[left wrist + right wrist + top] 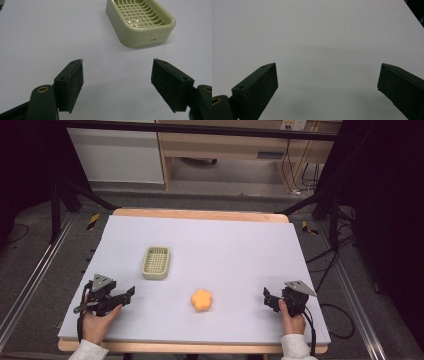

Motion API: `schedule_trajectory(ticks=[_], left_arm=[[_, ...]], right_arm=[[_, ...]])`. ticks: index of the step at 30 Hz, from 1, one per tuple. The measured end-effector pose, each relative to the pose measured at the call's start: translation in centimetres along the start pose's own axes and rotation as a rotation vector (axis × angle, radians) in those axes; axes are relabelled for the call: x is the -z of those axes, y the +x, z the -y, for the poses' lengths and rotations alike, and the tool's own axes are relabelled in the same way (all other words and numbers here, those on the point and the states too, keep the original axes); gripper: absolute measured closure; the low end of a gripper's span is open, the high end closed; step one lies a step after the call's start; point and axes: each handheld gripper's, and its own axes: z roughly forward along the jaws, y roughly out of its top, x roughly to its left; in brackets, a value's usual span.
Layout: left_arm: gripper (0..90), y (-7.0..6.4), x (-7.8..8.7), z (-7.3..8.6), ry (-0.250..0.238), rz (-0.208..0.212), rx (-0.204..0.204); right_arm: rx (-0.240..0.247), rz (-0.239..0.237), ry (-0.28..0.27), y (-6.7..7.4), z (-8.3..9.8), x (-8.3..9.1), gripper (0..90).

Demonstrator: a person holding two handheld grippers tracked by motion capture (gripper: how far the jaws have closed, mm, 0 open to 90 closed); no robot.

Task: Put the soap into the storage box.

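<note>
We count two grippers, one to each hand, and two things on the white desk (225, 245). Our left gripper (131, 293) sits at the lower left of the high view, its jaws wide apart with nothing between them. Our right gripper (266, 298) sits at the lower right, jaws also spread and holding nothing; in the right gripper view there is bare desk surface beyond them.

One orange flower-shaped piece (201, 300) lies in the lower middle of the high view, between the two grippers and well apart from both. One pale green soap dish (156, 262), with a grid bottom, rests left of centre, up and to the left of the orange piece, with a clear gap between them. In the left gripper view that dish (140, 22) stands at the upper right of the frame, ahead of the open jaws and not touching them. Nothing lies inside the dish.
</note>
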Motion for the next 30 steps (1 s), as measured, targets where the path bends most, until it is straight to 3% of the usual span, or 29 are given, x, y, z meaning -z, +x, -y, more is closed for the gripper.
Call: schedule_trajectory(ticks=[9, 19, 22, 30], left_arm=[[30.7, -0.5, 0.3, 0.0, -0.021, 0.017, -0.004], [31.3, -2.0, 0.2, 0.0, -0.012, 0.046, -0.053], [31.3, -2.1, 0.2, 0.0, -0.014, 0.048, -0.056], [31.2, -2.1, 0.2, 0.0, -0.014, 0.044, -0.058]], right_arm=[[-0.031, -0.016, -0.009, -0.2, 0.1, 0.3, 3.4], [0.004, 0.001, -0.021, 0.1, 0.2, 0.3, 3.3], [0.011, 0.017, -0.029, 0.2, 0.2, 0.4, 3.3], [0.009, 0.005, -0.061, 0.2, 0.4, 0.7, 3.0]])
